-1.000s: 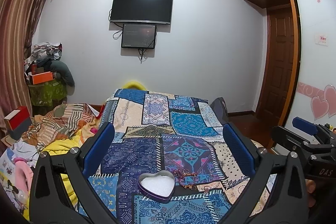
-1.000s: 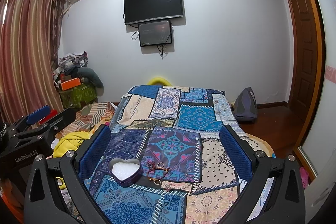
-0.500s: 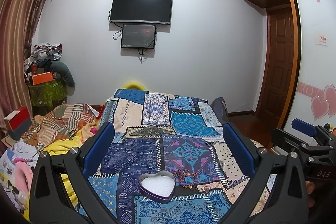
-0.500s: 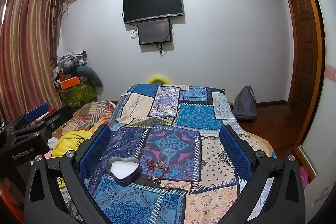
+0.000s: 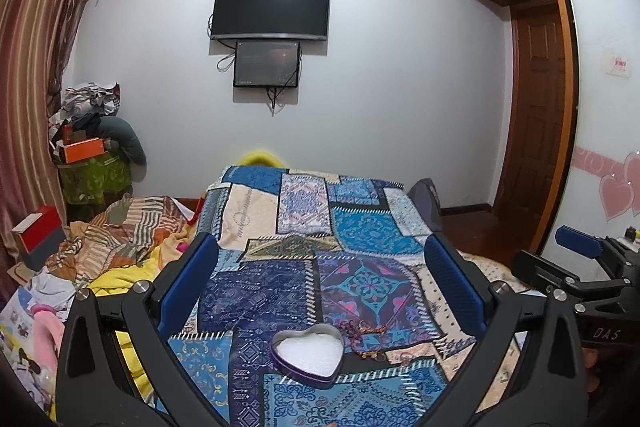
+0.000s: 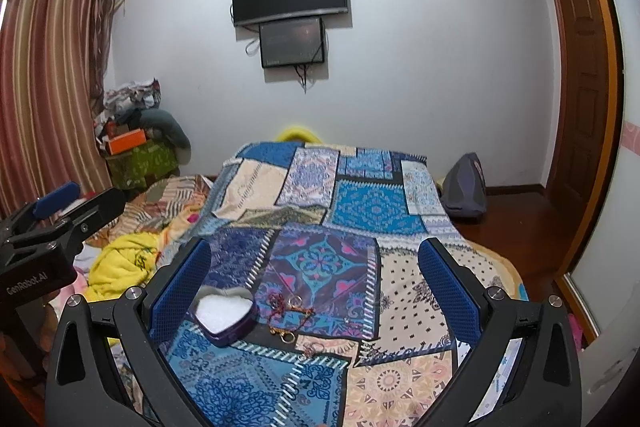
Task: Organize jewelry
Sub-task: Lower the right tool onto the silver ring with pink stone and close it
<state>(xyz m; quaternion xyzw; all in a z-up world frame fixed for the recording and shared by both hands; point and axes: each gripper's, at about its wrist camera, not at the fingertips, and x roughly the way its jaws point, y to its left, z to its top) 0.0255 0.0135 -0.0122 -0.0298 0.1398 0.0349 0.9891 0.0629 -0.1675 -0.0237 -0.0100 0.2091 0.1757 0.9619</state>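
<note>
Writing: "GenRobot.AI" on left gripper (image 6: 48,223); "DAS" on right gripper (image 5: 580,259).
Grippers: both wide open, empty, above the bed (image 5: 360,227).
Jewelry (image 6: 290,311): near, just right of heart box (image 6: 224,315).

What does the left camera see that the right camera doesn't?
Only the left camera shows the pink hearts on the wall, the red box and the right claw from the side. Only the right camera shows the whole grey bag on the floor and the left claw from the side. Both show the heart-shaped tin, the tangled jewelry beside it, the patchwork blanket and the TV.
</note>
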